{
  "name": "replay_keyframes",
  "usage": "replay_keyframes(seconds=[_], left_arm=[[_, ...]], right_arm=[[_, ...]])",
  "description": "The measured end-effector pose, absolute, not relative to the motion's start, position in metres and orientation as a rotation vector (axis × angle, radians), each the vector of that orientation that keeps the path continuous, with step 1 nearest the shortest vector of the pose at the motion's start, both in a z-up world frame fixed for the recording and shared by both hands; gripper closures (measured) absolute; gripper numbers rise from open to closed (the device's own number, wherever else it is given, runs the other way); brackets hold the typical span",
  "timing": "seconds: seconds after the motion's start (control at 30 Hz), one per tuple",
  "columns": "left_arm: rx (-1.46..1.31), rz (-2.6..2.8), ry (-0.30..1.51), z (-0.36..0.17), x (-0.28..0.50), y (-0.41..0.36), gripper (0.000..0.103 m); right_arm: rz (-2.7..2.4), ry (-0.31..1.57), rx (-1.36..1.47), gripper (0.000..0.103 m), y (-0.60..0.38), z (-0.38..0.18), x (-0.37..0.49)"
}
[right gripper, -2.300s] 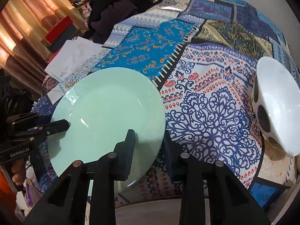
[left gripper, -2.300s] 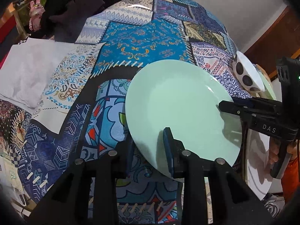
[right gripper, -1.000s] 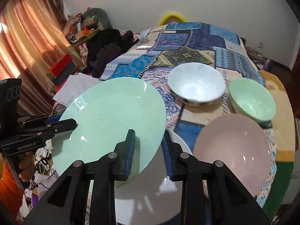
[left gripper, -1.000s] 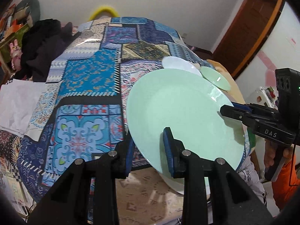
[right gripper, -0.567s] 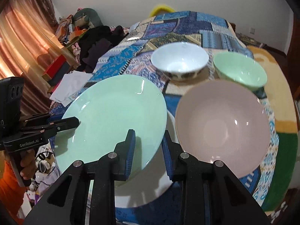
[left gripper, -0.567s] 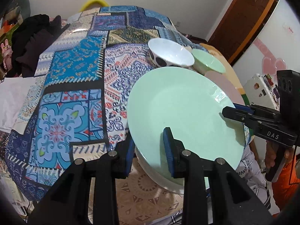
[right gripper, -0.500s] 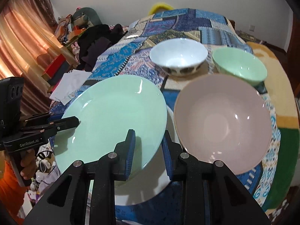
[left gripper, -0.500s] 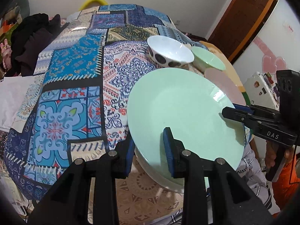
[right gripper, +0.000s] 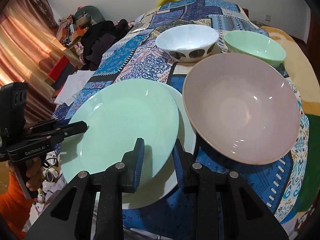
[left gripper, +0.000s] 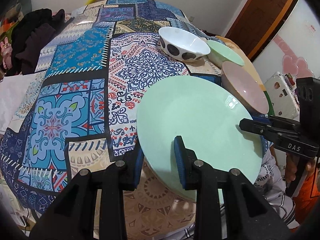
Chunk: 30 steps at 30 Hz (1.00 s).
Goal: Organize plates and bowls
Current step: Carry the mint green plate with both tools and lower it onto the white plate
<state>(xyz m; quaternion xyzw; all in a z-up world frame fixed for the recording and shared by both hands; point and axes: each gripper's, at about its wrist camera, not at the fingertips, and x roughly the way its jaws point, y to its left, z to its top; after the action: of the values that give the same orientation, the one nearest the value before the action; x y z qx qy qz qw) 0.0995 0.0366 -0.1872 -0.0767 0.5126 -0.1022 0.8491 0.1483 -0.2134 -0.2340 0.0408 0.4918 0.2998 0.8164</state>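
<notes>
A mint green plate point(left gripper: 198, 120) is held between both grippers. My left gripper point(left gripper: 159, 160) is shut on its near-left rim. My right gripper point(right gripper: 158, 156) is shut on its opposite rim and shows at the right of the left wrist view point(left gripper: 252, 125). In the right wrist view the green plate point(right gripper: 124, 124) hangs just above a white plate point(right gripper: 186, 124) lying on the table. A large pink bowl point(right gripper: 240, 108), a white dotted bowl point(right gripper: 186, 38) and a green bowl point(right gripper: 254, 44) stand beyond.
The patchwork tablecloth point(left gripper: 76, 92) covers the table. Dark clothes point(left gripper: 32, 40) lie at the far left edge. The pink bowl point(left gripper: 244, 88) sits close to the right of the plates. A curtain point(right gripper: 30, 46) and clutter stand beyond the table.
Both grippers have carried the green plate from the left part of the table to the right, and now hold it lower, over the white plate beside the pink bowl.
</notes>
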Motion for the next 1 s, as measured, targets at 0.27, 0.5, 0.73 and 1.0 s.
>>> replay_keyframes(seconds=[0.27, 0.5, 0.73, 1.0], left_arm=[[-0.11, -0.209, 1.073, -0.189, 0.106, 0.029, 0.073], [-0.146, -0.226, 1.11, -0.194, 0.115, 0.03, 0.073], [-0.147, -0.224, 1.134, -0.195, 0.117, 0.028, 0.073], [-0.111, -0.202, 1.137, -0.191, 0.114, 0.029, 0.073]], right_arm=[[0.639, 1.066, 0.131, 0.077, -0.221, -0.24, 0.148], [0.645, 1.056, 0.144, 0.077, -0.227, -0.237, 0.145], [0.661, 1.061, 0.151, 0.077, -0.23, -0.236, 0.143], [0.676, 1.061, 0.175, 0.077, -0.233, -0.236, 0.141]])
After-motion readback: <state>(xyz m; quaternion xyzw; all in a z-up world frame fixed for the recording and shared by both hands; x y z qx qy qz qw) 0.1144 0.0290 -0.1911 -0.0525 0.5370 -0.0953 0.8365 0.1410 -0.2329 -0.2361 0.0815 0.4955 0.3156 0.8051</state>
